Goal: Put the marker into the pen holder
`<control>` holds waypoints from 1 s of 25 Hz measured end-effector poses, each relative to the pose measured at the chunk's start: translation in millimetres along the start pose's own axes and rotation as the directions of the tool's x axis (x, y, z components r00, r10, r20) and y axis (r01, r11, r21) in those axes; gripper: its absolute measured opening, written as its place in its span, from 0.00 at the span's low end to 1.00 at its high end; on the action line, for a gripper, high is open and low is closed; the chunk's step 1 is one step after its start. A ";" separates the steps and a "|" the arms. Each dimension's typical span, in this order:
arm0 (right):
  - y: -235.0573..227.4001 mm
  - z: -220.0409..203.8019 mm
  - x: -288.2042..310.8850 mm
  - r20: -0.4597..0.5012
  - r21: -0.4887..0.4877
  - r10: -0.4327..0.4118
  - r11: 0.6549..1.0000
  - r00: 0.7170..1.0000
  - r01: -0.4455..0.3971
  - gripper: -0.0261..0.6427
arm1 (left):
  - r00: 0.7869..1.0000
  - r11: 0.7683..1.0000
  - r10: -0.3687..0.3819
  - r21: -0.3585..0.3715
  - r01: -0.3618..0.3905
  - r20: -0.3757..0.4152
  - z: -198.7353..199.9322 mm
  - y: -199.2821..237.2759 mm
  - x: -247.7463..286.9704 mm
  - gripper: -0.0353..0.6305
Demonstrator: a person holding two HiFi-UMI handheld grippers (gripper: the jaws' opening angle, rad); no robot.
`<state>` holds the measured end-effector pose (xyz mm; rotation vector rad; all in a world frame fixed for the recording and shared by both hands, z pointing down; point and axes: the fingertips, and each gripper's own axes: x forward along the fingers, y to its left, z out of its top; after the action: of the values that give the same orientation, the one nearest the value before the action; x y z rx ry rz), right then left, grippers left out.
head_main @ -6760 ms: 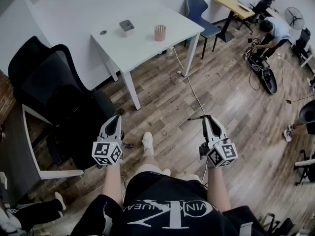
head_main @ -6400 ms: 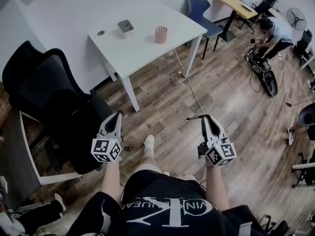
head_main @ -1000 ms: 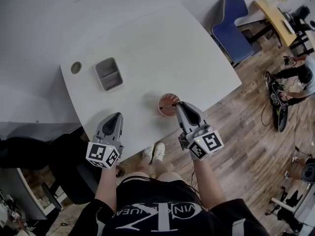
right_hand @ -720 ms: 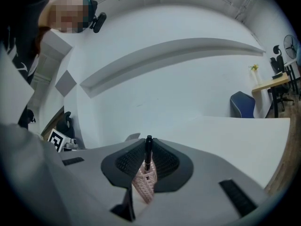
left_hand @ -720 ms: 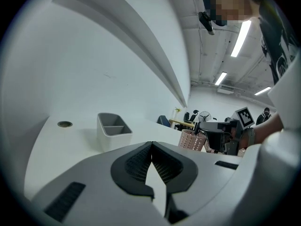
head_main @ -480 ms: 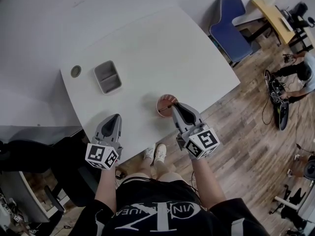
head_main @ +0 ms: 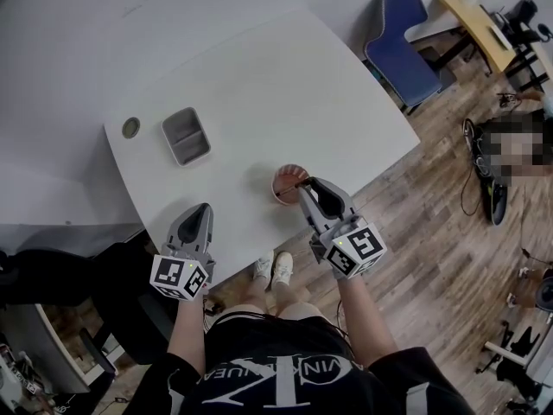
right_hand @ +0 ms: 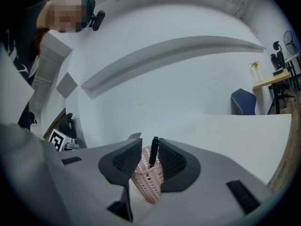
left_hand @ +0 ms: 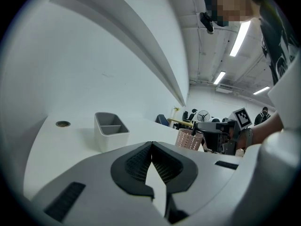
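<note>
A white worktop (head_main: pixel 259 85) stands against a pale wall on a wood-plank floor (head_main: pixel 432 232). One black marker (right_hand: pixel 153 150) stands nearly upright in the one pink lattice pen holder (head_main: pixel 285 186), which sits near the worktop's 5 o'clock edge in the head view. Only the marker's upper part shows. The rest is hidden inside the holder, and from above the gripper tips cover most of it.

There are two hand-held grippers. The right hand-held gripper (head_main: pixel 307 186) is at the holder's rim, on its 4 o'clock side. Its jaws have just been opening and now stand spread, with the marker between them. There is a clear gap on one side, and I cannot tell whether the other pad touches the marker. The left hand-held gripper (head_main: pixel 200 210) is over the worktop's edge at about 9 o'clock from the holder, well apart from it. Its jaws are pressed together with nothing between them.

Further out, at about 10 o'clock from the holder, sits one grey bin (head_main: pixel 186 135) with two compartments, whose contents cannot be made out. Beyond it is one round port (head_main: pixel 130 128) in the worktop. One blue chair (head_main: pixel 406 46) stands at 2 o'clock, partly cut off by the worktop's corner.
</note>
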<state>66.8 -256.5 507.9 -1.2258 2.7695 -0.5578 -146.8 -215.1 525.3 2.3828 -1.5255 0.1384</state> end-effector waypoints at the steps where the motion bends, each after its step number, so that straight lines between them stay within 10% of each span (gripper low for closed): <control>1: -0.5 0.0 -0.1 0.001 0.004 0.002 1.000 1.000 -0.002 0.20 | 1.000 1.000 -0.001 0.000 0.001 -0.001 -0.6 -1.0 0.4 0.08; 25: -10.7 9.9 -13.2 0.018 0.050 -0.075 0.996 0.997 0.074 0.34 | 0.999 0.999 -0.041 0.008 0.041 0.000 7.8 -6.0 2.9 0.08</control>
<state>85.3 -256.4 501.3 -1.3218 2.6860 -0.6124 -140.8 -217.7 517.4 2.4185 -1.4784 0.1354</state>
